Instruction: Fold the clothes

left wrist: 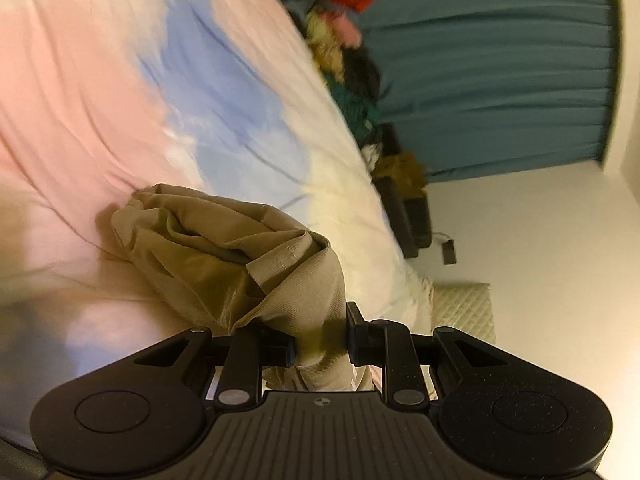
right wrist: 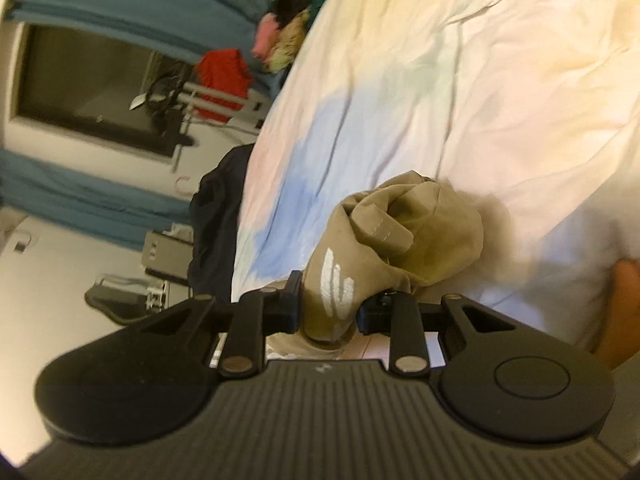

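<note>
Tan cloth fills the middle of both views: one garment (left wrist: 224,248), bunched and creased, and I have it in both of my grippers. In the left wrist view my left gripper (left wrist: 320,346) sits at lower centre, its two fingers pressed in on a rolled edge of the garment, which rises from between them and spreads up and to the left over the bedsheet (left wrist: 80,92). In the right wrist view my right gripper (right wrist: 328,312) is also at lower centre, its two fingers clamped on another part of the same garment (right wrist: 400,220), with the rest heaped just above and to the right of the fingers. Only this view shows the white stripe logo (right wrist: 336,284) printed on the cloth right at the grip, and a stitched tab above it. The sheet is one, pastel, with pink, blue and pale yellow patches. A teal curtain (left wrist: 492,72) fills the upper right of the left view and appears at upper left in the right view. A pile of mixed clothes (left wrist: 340,40) lines the bed's far edge in both views. Only the right view shows a window (right wrist: 88,84), a red item (right wrist: 224,76) on a rack, and a dark cloth (right wrist: 216,216) hanging at the bed's side.
</note>
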### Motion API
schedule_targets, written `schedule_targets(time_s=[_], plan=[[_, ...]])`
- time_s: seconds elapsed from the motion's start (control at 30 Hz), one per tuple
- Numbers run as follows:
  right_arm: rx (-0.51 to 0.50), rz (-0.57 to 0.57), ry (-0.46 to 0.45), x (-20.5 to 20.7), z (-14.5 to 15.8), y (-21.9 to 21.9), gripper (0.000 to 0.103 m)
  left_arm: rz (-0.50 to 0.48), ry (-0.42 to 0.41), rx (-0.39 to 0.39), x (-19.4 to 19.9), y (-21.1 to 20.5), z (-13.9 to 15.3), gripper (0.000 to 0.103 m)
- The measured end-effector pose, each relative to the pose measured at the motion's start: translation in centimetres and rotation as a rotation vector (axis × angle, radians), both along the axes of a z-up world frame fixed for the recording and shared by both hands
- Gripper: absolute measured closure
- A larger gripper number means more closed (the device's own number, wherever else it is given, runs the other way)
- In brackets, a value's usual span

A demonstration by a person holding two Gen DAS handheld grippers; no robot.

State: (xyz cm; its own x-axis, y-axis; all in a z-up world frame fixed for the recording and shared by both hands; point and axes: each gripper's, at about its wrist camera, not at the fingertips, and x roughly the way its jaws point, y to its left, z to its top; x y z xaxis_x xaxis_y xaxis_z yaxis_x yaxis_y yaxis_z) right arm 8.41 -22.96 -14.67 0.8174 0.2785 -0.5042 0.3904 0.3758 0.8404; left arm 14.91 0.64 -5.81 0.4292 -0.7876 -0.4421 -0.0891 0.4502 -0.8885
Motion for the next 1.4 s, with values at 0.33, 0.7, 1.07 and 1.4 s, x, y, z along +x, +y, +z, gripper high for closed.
schedule_targets(time_s=[0.33, 0.7, 1.07, 1.4], plan=[[-0.080, -0.168, 0.040, 10.0, -0.4, -11.8, 0.074, -0.115, -0.101, 0.169, 12.9, -16.3, 1.4, 0.079], [-0.409, -0.331, -0.056, 22.6, 2.7, -23.5, 0.074, -0.189, -0.427, 0.201, 25.7, -32.9, 2.7, 0.077], [-0.385, -0.274, 0.095, 16.8, -11.8, -22.4, 0.073, -0.348, -0.557, 0.483, 17.8, -33.5, -10.0, 0.068], [-0.410, -0.205, 0.186, 13.7, -8.8, -20.4, 0.065, -0.391, -0.611, 0.617, 13.4, -31.5, -7.0, 0.018]])
